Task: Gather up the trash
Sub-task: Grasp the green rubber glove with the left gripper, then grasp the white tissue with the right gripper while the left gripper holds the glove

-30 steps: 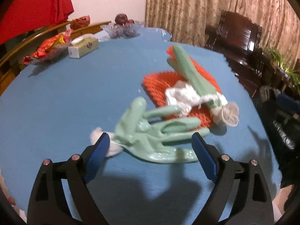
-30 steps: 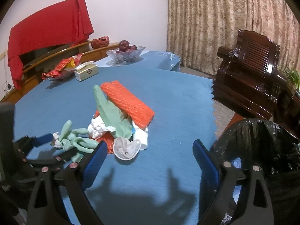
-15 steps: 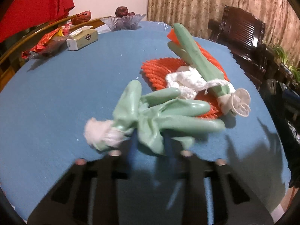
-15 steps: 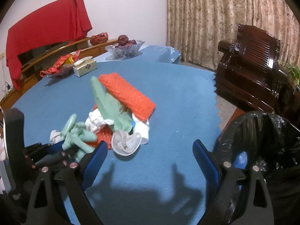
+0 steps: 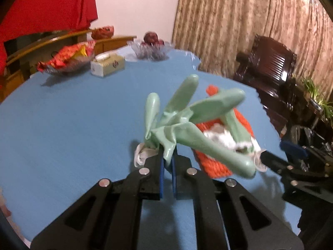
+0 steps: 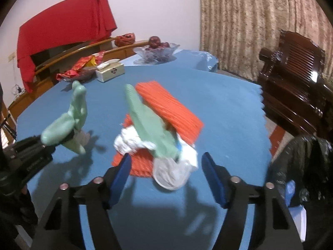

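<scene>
A: Left claw point(image 5: 167, 162) is clamped on the green glove point(image 5: 187, 125), lifted off the tabletop point(image 5: 62, 114).

B: Thin pinch, it may slip. Right claw point(image 6: 166, 173) is closing around the pile's plastic cup point(image 6: 170, 175), which could crumple or skid away.

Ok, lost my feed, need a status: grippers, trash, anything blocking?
Left gripper shut on green glove, lifted. Right gripper closing around trash pile, not gripping. Nothing blocking.

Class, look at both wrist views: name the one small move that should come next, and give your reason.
Probably carry the green glove toward the black trash bag: the left hand-held gripper is shut on it and it hangs clear of the blue table.
</scene>
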`<state>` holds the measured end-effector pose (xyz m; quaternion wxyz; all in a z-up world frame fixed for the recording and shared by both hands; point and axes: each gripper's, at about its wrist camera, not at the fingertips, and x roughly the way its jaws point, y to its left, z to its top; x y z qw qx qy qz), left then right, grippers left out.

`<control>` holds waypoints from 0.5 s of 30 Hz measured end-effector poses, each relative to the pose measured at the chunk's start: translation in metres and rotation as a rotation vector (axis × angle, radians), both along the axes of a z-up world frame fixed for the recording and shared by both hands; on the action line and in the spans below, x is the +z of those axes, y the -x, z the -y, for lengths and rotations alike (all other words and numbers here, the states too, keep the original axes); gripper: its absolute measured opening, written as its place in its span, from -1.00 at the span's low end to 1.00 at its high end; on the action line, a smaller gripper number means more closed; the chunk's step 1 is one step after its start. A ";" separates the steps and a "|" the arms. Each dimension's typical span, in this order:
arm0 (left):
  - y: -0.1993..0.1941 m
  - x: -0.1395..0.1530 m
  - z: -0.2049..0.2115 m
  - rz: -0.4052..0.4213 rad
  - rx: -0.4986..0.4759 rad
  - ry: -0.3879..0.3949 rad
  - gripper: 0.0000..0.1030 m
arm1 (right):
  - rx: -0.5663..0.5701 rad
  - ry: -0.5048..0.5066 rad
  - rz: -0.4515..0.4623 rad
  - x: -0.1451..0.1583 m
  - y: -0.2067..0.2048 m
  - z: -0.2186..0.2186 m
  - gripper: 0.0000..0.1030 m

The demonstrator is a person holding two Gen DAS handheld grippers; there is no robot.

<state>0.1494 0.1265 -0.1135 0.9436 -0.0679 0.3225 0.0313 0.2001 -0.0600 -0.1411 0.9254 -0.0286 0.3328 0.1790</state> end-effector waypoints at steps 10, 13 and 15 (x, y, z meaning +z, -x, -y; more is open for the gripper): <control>-0.008 0.017 -0.015 0.047 0.016 -0.016 -0.91 | 0.012 -0.008 0.013 0.009 -0.021 -0.018 -0.03; -0.007 0.015 -0.020 0.044 0.024 -0.015 -0.91 | 0.042 -0.010 0.000 0.007 -0.018 -0.028 -0.09; -0.006 0.013 -0.024 0.042 0.028 -0.019 -0.91 | 0.061 -0.010 -0.007 0.003 -0.015 -0.035 -0.14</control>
